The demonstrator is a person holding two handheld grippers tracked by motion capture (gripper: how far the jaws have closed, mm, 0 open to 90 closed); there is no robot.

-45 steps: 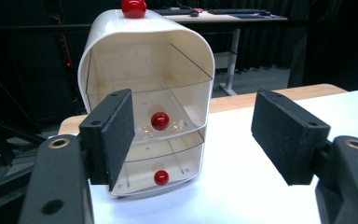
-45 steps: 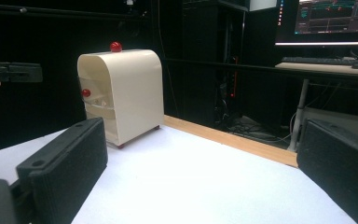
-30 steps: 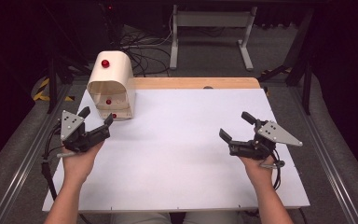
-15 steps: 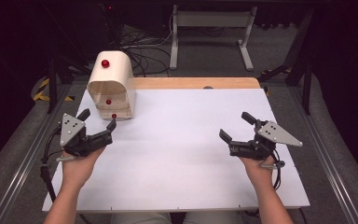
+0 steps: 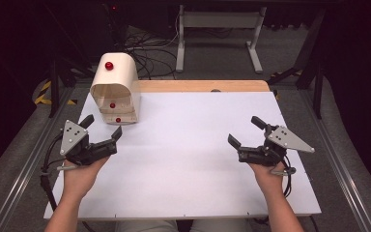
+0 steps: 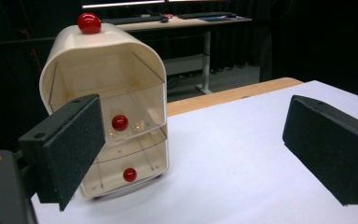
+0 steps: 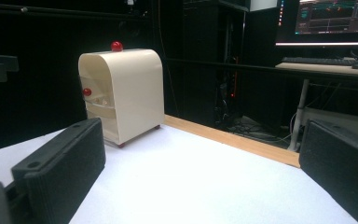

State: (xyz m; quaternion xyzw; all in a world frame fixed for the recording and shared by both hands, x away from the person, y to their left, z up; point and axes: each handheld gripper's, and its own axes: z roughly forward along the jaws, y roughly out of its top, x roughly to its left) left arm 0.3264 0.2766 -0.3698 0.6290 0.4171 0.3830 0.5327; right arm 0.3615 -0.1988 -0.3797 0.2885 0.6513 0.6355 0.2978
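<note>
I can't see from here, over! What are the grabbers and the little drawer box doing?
Left gripper open, jaws just widened, nothing between. Right gripper open, empty. Cream drawer box upright, untouched. Nothing in the way.

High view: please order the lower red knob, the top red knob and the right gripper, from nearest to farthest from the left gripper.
From the left gripper:
1. Lower red knob, just beyond it, on the cabinet's front.
2. Top red knob, farther back, on the cabinet's roof.
3. Right gripper, across the table on the right side.

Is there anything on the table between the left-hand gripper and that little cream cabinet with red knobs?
No. In the high view, bare white tabletop separates the open left gripper from the cabinet.
</note>
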